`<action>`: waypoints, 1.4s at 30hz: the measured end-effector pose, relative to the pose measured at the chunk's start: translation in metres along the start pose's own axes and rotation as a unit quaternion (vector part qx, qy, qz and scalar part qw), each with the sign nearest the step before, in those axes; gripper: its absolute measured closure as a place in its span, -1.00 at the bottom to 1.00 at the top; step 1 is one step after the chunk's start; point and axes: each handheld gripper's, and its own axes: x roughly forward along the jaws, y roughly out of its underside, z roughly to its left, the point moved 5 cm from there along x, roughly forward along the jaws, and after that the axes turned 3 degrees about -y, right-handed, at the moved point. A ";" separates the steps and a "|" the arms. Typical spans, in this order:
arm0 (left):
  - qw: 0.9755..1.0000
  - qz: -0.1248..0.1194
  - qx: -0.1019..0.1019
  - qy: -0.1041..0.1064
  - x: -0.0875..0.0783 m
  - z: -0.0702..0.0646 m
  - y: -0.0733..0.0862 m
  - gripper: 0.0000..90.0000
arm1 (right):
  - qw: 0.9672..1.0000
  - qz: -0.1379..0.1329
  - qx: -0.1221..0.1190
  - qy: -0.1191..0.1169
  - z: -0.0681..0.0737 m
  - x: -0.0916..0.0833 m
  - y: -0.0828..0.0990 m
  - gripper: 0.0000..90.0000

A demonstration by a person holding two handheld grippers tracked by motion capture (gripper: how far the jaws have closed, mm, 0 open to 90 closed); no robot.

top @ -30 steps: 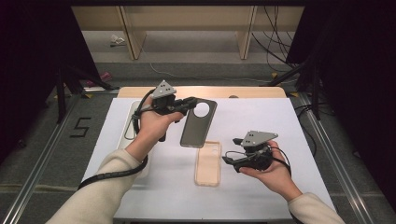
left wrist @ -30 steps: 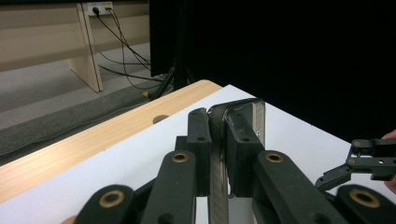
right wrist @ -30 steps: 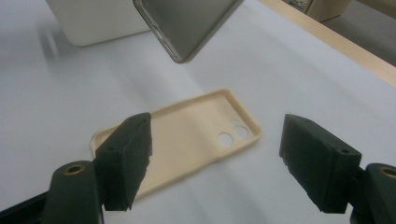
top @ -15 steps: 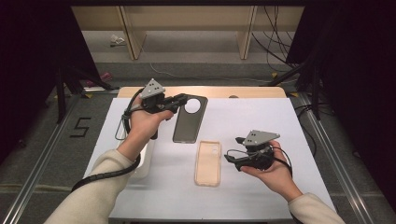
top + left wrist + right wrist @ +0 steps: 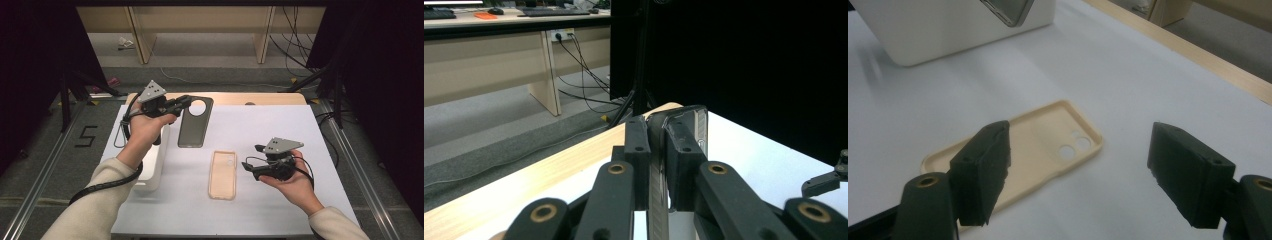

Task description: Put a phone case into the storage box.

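Observation:
My left gripper (image 5: 184,103) is shut on the upper left edge of a dark phone (image 5: 195,125) with a round ring near its top, and holds it above the white table sheet (image 5: 300,130). In the left gripper view the jaws of my left gripper (image 5: 656,135) pinch the phone's metal-edged side (image 5: 696,127). A beige phone case (image 5: 222,174) lies open side up in the middle of the sheet. My right gripper (image 5: 253,158) rests in a hand just right of the case and stands open. In the right gripper view the case (image 5: 1033,145) lies beyond the spread jaws of the right gripper (image 5: 1080,165).
A white box (image 5: 152,162) sits on the sheet at the left, under the left forearm, and is seen as a white box (image 5: 948,30) from the right gripper. The table's wooden far edge (image 5: 270,98) borders the sheet. Metal rails (image 5: 350,160) run along both sides.
My left gripper has carried the dark phone to the left and slightly away from me. The right gripper and the beige case have stayed in place.

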 end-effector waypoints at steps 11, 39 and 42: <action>1.000 -0.017 0.001 -0.015 -0.010 0.016 -0.007 0.81 | 1.000 -0.016 0.024 0.001 -0.002 -0.001 -0.001 -0.49; 0.998 -0.030 0.012 -0.046 -0.026 0.058 -0.018 0.81 | 0.999 -0.017 0.031 0.006 -0.004 0.000 0.000 -0.53; 0.998 -0.030 0.015 -0.046 -0.028 0.062 -0.019 0.81 | 0.999 -0.016 0.031 0.006 -0.004 -0.001 0.001 -0.53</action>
